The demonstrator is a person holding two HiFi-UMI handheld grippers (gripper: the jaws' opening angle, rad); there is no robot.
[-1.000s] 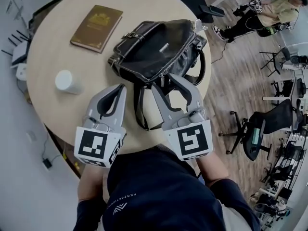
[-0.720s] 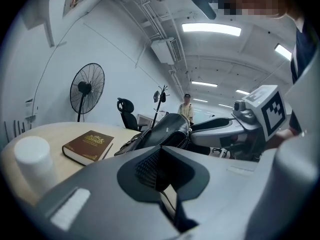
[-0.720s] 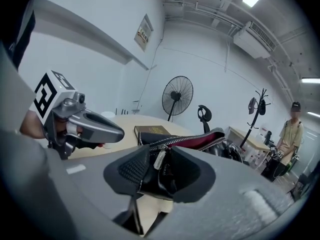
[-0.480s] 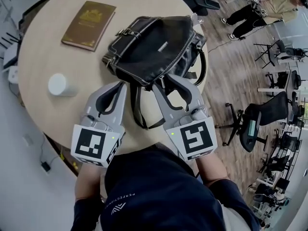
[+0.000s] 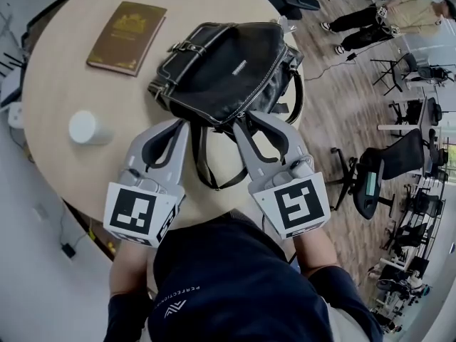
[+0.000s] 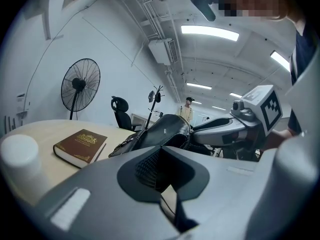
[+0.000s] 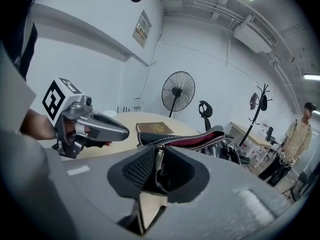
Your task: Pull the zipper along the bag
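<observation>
Near end of the bag (image 5: pixel 228 70) behind the right claw (image 5: pixel 248 122); book (image 5: pixel 127 27) lettering too small.

- Everything is pointing to an open-plan office or lab workroom.
- Black office chairs (image 5: pixel 388 180) on castor bases are standing on the wood-plank floor (image 5: pixel 342 105) at the right, with more crowding along desks at the far right edge.
- A round, pale wooden counter (image 5: pixel 50 84) is sitting near a white wall, like a meeting table.
- A pedestal fan (image 6: pixel 80 86) and a coat stand (image 6: pixel 156 98) are standing by the far wall.
- Strip lights (image 6: pixel 210 32) are glowing on a bare white ceiling, where an air-conditioning unit (image 6: pixel 161 51) and exposed pipes are hanging.
- A person (image 5: pixel 406 11) is standing at the far right.
</observation>
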